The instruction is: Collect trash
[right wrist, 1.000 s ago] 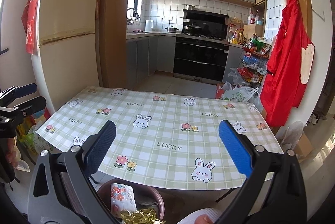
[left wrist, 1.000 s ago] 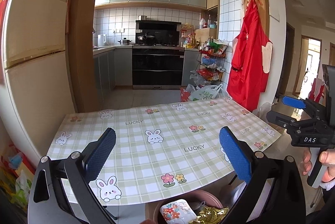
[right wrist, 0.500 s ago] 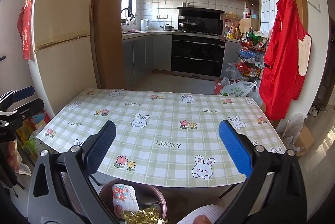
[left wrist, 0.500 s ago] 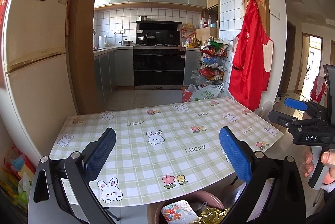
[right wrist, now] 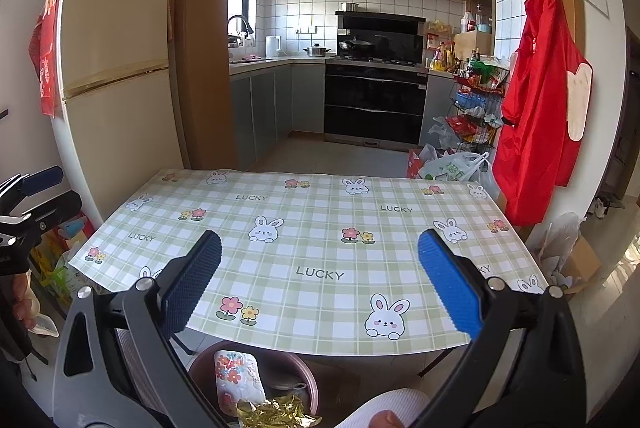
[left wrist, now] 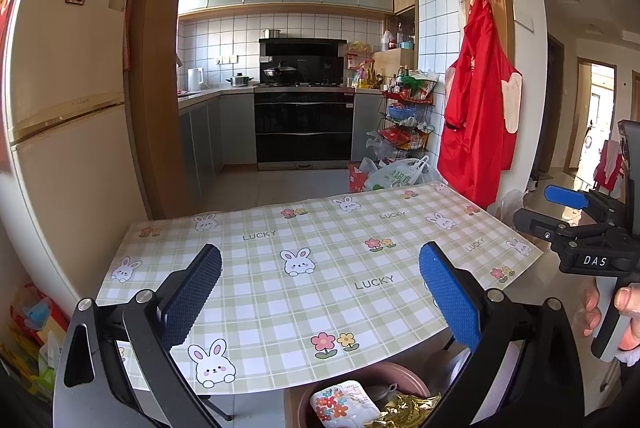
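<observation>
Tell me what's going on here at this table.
A person holds a claw in each hand above a table covered in a bunny-print cloth. Both the left claw and the right claw are open and hold nothing. No trash shows on the tabletop. Below its near edge, a pink bin already holds a flowered packet and a crumpled gold wrapper.

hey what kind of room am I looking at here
Most likely a home kitchen with a dining corner: a stove with pots on it stands against the tiled wall, a fridge is on the left, and a table with a bunny tablecloth is in front.
</observation>
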{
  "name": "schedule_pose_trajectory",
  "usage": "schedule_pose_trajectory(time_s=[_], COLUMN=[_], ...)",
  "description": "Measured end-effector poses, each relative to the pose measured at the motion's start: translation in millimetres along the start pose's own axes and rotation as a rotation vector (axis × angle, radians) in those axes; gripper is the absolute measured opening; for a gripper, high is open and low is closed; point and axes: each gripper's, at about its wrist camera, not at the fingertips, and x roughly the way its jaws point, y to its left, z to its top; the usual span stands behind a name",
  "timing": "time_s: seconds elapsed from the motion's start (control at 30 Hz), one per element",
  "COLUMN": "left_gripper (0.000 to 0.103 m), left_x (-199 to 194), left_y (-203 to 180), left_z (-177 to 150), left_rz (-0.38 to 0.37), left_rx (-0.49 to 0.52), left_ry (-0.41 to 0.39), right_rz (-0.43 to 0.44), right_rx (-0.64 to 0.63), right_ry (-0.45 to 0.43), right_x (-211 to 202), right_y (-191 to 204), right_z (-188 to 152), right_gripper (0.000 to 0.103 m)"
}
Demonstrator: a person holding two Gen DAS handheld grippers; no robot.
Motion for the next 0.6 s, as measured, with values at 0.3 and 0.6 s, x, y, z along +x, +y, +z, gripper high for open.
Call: schedule_pose_trajectory(time_s=[0.3,0.6], left_gripper=[0.097,0.097], left_x=[-1.0,0.0], left_y=[-0.6,-3.8], left_z=[0.4,-0.6], left_rz=[0.007,0.003], left_rx=[0.007,0.011], left_ry=[0.004,0.010], right_rz=[-0.001,-0.002], right_rx=[0.001,0.002], right_ry=[0.001,0.005], right_x=[-0.1,0.3], right_y=[-0.8,-1.3], right_z=[-0.3,-2.0], right_gripper=[0.097,0.097])
